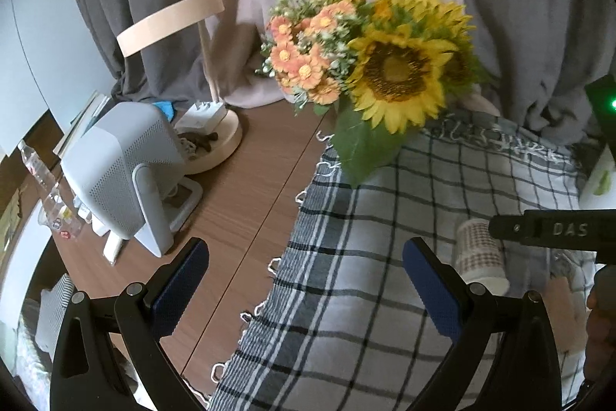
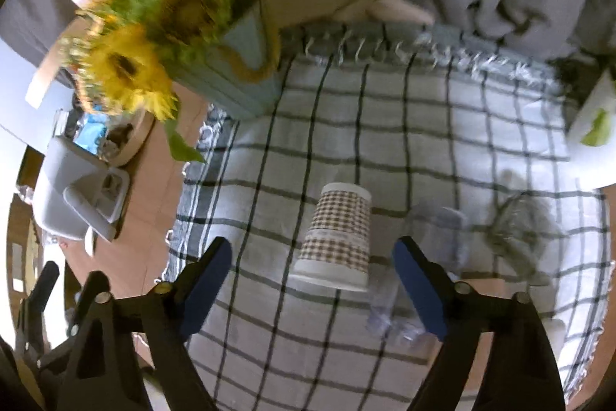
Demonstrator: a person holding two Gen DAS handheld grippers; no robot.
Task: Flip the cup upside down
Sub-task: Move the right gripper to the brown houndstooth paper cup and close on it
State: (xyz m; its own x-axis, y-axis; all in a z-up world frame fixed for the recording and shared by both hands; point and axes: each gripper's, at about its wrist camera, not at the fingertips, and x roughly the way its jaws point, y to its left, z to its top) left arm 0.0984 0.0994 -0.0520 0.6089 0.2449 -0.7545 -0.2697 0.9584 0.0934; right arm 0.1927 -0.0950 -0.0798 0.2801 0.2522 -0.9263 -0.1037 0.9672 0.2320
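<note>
A paper cup [image 2: 337, 235] with a brown check pattern stands upside down on the checked cloth [image 2: 423, 141], wide rim down. My right gripper [image 2: 312, 264] is open and empty, its blue pads on either side of the cup and apart from it. The cup also shows in the left wrist view [image 1: 479, 253], partly behind the right gripper's black body [image 1: 554, 230]. My left gripper [image 1: 304, 272] is open and empty above the cloth's left edge, well left of the cup.
A vase of sunflowers [image 1: 389, 64] stands at the cloth's far left corner. A clear plastic cup [image 2: 408, 280] lies right of the paper cup. A grey device [image 1: 123, 172] and a lamp base [image 1: 223, 137] sit on the wooden table [image 1: 246, 203]. Curtains hang behind.
</note>
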